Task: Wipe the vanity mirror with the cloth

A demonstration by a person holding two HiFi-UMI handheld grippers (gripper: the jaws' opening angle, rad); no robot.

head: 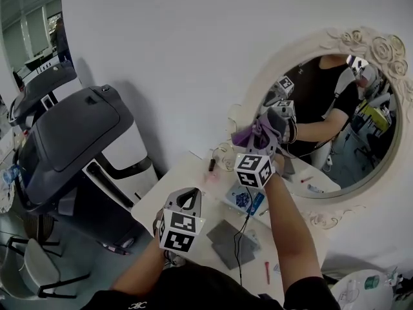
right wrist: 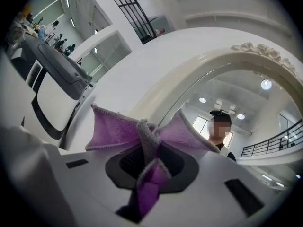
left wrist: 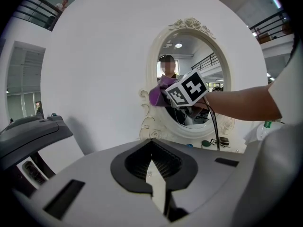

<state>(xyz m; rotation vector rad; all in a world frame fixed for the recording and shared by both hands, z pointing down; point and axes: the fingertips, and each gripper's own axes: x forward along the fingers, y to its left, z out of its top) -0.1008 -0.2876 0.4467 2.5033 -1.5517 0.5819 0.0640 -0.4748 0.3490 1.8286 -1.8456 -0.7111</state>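
Right gripper (head: 263, 129): purple cloth (head: 247, 136) is being clamped between its 2 jaws, just ahead at the vanity mirror (head: 352, 118)'s left rim. Left gripper (head: 187, 197) is being held low, jaws together, empty. Wiping is being judged barely begun, with most of the glass left.
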